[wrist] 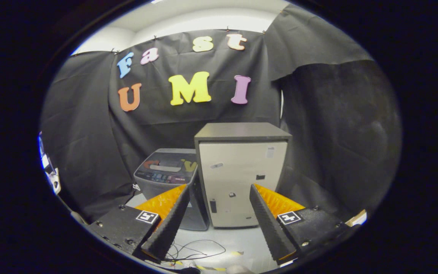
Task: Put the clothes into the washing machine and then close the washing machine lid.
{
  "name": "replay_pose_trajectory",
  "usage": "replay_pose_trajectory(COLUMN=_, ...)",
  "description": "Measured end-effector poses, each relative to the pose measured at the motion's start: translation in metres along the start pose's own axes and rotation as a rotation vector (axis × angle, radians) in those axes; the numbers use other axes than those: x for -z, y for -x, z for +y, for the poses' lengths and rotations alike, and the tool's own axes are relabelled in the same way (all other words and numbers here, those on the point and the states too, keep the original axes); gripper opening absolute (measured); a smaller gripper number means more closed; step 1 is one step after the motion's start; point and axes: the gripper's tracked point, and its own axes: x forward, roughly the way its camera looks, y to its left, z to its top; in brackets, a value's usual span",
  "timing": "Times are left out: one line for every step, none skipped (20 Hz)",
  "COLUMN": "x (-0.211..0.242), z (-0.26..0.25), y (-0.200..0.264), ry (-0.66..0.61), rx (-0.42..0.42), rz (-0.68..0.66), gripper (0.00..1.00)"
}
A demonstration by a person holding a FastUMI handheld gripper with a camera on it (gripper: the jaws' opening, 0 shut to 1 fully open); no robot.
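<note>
Hovering wide open (holding nothing), hand-held gripper (219,213), pale floor (238,239), washing machine (165,171) beside cabinet (238,179).

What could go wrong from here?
1. The washing machine lid looks shut, so it may need opening first.
2. The tall cabinet stands right beside the machine and may crowd the approach.
3. Loose cables lie on the floor ahead of the open, empty gripper; snag risk.

The gripper (217,198) is held level above the floor, its jaws spread wide apart with nothing between them. Both fingers (171,220) point forward, their ribbed inner faces turned toward each other, touching nothing.
</note>
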Motion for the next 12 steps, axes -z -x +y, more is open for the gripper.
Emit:
replay_pose_trajectory(x=0.004, z=-0.009, y=0.006, ry=-0.014, rx=0.014, rz=0.001, gripper=0.99)
replay_pose_trajectory(x=0.006, z=-0.02, y=0.012, ry=-0.025, rx=0.032, rz=-0.001, gripper=0.99)
replay_pose_trajectory(x=0.006, z=-0.03, y=0.019, ry=-0.033, rx=0.048, rz=-0.008, gripper=0.99)
replay_pose_trajectory(x=0.005, z=-0.039, y=0.024, ry=-0.041, rx=0.064, rz=-0.015, gripper=0.99)
replay_pose_trajectory(x=0.003, z=-0.047, y=0.029, ry=-0.048, rx=0.084, rz=-0.023, gripper=0.99)
replay_pose_trajectory(x=0.001, z=-0.055, y=0.033, ry=-0.061, rx=0.105, rz=-0.036, gripper=0.99)
replay_pose_trajectory(x=0.0, z=-0.062, y=0.036, ry=-0.075, rx=0.122, rz=-0.039, gripper=0.99)
replay_pose_trajectory(x=-0.002, z=-0.066, y=0.038, ry=-0.087, rx=0.132, rz=-0.046, gripper=0.99)
replay_pose_trajectory(x=-0.007, z=-0.069, y=0.042, ry=-0.094, rx=0.138, rz=-0.06, gripper=0.99)
replay_pose_trajectory(x=-0.009, z=-0.073, y=0.049, ry=-0.09, rx=0.143, rz=-0.065, gripper=0.99)
replay_pose_trajectory(x=-0.004, z=-0.075, y=0.058, ry=-0.086, rx=0.149, rz=-0.07, gripper=0.99)
replay_pose_trajectory(x=-0.004, z=-0.076, y=0.06, ry=-0.08, rx=0.15, rz=-0.073, gripper=0.99)
